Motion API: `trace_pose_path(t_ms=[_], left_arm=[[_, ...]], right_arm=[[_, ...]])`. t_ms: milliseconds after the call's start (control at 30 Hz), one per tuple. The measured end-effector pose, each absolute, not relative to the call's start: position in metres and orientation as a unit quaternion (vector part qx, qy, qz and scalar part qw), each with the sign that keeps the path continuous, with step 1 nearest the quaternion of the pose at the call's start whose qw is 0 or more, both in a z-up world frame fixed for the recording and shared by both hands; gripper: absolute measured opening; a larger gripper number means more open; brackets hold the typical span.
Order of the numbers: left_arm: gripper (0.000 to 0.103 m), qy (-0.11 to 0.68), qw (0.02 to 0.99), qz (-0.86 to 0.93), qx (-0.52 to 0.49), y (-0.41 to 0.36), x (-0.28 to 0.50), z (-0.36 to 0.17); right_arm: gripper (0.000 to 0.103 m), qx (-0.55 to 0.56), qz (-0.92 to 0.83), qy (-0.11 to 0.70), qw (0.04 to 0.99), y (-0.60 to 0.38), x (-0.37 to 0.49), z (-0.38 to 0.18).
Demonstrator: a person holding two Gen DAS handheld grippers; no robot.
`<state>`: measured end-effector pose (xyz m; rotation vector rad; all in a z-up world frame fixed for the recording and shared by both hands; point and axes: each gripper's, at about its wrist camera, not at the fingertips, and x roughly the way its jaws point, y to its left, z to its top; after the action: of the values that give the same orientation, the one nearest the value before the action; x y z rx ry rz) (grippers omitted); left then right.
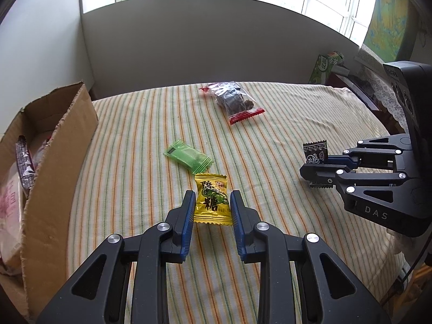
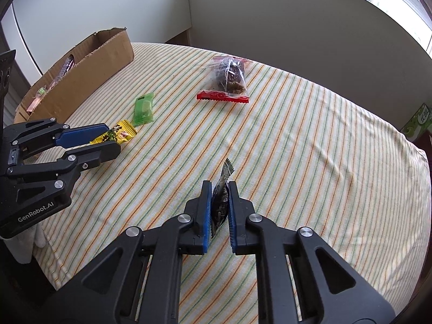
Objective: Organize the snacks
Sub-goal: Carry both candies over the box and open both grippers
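My left gripper [image 1: 212,202] is open, its fingers on either side of a yellow candy packet [image 1: 212,199] lying on the striped tablecloth [image 1: 283,124]; it also shows in the right wrist view [image 2: 114,141]. My right gripper [image 2: 219,189] is shut on a small black snack packet [image 2: 221,197], held upright above the cloth, also seen in the left wrist view [image 1: 315,153]. A green packet [image 1: 188,156] lies just beyond the yellow one. A clear bag with red ends [image 1: 233,100] holding dark snacks lies farther back.
An open cardboard box [image 1: 58,145] with several packets inside stands at the table's left edge. A green carton [image 1: 325,66] and clutter sit at the far right. A white wall and window run behind the table.
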<state>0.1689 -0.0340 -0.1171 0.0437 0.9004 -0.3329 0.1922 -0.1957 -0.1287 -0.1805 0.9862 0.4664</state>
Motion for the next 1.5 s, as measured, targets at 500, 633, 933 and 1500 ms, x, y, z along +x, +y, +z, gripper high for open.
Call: trace_pose_path(t_ms=[500,633,933,1500], left_arm=[[0.025,0.372,0.916,-0.146,-0.013,-0.004,0.152,-0.075],[0.025,0.342,0.93,-0.132,-0.017,0.012,0.14,-0.06],[0.025,0.314,0.945,-0.075,-0.051,0.069,0.134,-0.049],[0.025,0.326,0.938,0.023,-0.114,0.172,0.136,-0.069]], right_arm=[[0.011,-0.079,0.245,0.423,0.869,-0.174,0.176,-0.077],[0.011,-0.079,0.266,0.405,0.871,-0.15,0.172,-0.059],[0.011,-0.087,0.315,0.377,0.867,-0.083,0.172,-0.027],[0.011,-0.106,0.364,0.381,0.843,0.034,0.204,-0.028]])
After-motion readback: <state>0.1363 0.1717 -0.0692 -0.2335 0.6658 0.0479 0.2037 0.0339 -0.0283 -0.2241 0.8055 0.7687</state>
